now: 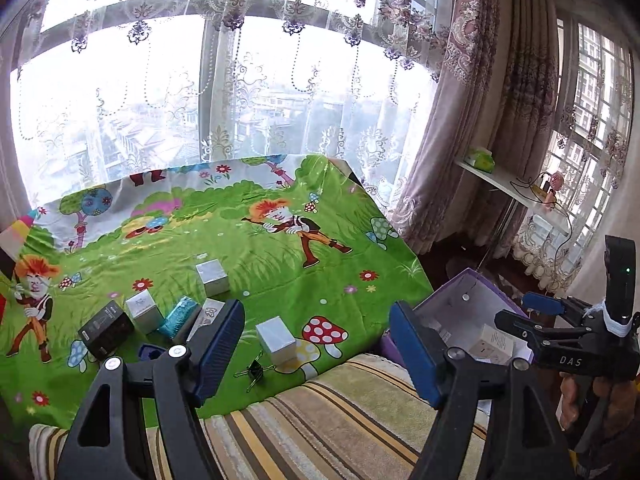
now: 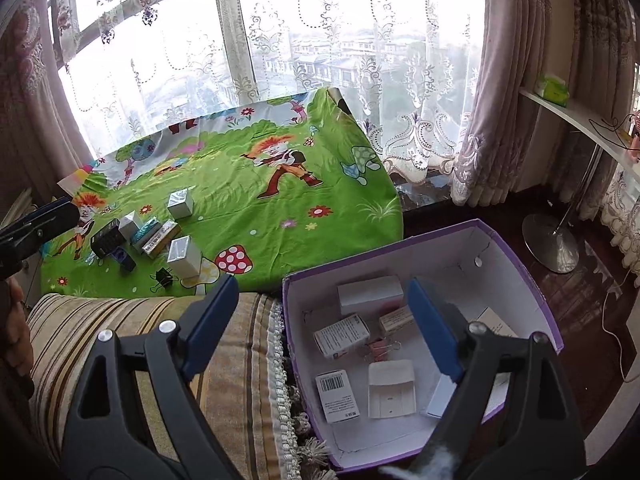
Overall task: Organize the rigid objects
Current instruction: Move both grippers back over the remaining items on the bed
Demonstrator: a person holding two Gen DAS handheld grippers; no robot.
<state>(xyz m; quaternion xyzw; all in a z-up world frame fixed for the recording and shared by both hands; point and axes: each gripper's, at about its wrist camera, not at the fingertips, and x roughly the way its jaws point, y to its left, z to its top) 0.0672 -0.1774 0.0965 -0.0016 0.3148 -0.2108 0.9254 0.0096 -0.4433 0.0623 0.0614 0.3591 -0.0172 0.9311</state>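
Boxes (image 2: pixel 184 257) wait loose on green cloth (image 2: pixel 280 240); purple bin (image 2: pixel 532 280) sits right. Left gripper (image 1: pixel 316 344) and right gripper (image 2: pixel 320 328) both gape empty. Approach nearest silver box squarely, pads on flat sides.

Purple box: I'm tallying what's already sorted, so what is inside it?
Inside the purple box: several small white cartons, a pink binder clip. The right gripper's finger hides part of the floor.
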